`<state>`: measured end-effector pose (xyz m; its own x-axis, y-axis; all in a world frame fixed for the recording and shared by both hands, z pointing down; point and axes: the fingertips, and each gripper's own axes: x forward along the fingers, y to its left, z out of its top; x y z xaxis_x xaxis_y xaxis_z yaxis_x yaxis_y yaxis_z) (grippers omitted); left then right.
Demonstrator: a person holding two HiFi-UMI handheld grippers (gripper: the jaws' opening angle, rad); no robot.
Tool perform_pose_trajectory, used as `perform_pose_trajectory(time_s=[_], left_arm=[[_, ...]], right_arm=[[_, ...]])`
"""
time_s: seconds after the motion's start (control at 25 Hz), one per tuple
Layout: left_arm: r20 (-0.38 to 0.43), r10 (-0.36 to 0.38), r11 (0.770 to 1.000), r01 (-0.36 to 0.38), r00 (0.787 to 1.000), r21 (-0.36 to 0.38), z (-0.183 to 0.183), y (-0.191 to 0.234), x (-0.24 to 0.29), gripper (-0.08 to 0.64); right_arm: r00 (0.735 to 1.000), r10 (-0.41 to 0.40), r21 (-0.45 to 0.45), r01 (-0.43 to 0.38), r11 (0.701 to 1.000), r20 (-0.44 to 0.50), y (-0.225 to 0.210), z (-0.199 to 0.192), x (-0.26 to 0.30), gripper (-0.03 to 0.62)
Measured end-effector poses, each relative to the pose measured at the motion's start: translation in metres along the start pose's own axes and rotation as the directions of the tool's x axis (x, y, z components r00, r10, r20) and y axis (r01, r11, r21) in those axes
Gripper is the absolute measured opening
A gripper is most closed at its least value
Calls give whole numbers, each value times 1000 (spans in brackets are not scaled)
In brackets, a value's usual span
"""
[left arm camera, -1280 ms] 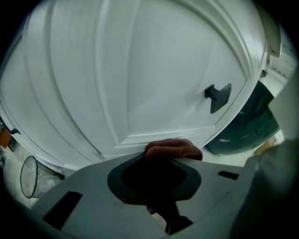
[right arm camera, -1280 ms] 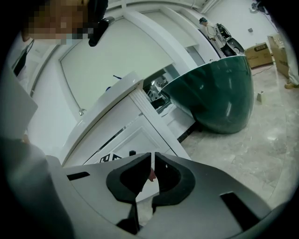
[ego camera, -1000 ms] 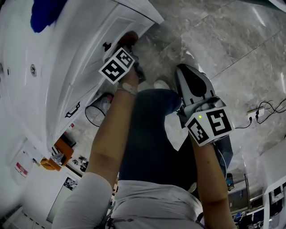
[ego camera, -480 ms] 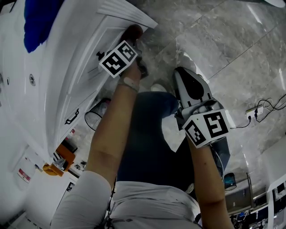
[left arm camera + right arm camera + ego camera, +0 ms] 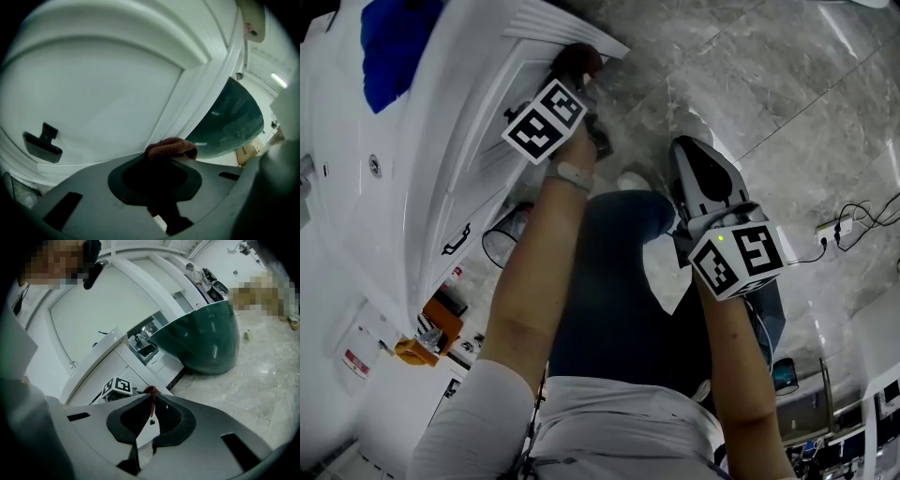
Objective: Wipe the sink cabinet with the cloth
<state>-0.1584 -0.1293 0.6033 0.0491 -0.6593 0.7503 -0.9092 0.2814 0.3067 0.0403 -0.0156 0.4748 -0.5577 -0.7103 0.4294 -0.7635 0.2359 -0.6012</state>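
Clamping the cloth [image 5: 171, 147], left tongs [image 5: 161, 161] press it onto cabinet door [image 5: 93, 89].

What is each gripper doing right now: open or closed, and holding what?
Left gripper: jaws closed on the cloth, against the cabinet door.
Right gripper: jaws closed, holding nothing.
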Motion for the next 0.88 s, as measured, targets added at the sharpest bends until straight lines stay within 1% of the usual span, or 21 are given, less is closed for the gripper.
perform_pose_trajectory(time_s=[0.08,0.16,0.36,0.56,0.76,0.88], left_arm=[[12,-3,1000,3,1000,12,6,-3,-7,64],[23,-6,1000,6,1000,8,13,-6,-16,64],[51,-7,999,10,999,-48,32,-15,-41,63],[70,-21,996,27,997,-86,48,-26,-62,64],[113,-36,994,47,993,-96,64,-34,-84,63],[130,-50,990,66,990,-127,71,-35,-96,64]], right_arm=[[1000,16,-5,-16,1000,-4,8,4,-3,38],[1000,28,-16,-28,999,-12,15,6,-7,38],[999,14,-24,-15,1000,-37,17,10,-21,38],[997,-12,-15,11,1000,-78,14,4,-36,38],[996,-1,-18,0,1000,-87,24,12,-41,38],[994,6,-14,-7,1000,-112,29,7,-39,38]])
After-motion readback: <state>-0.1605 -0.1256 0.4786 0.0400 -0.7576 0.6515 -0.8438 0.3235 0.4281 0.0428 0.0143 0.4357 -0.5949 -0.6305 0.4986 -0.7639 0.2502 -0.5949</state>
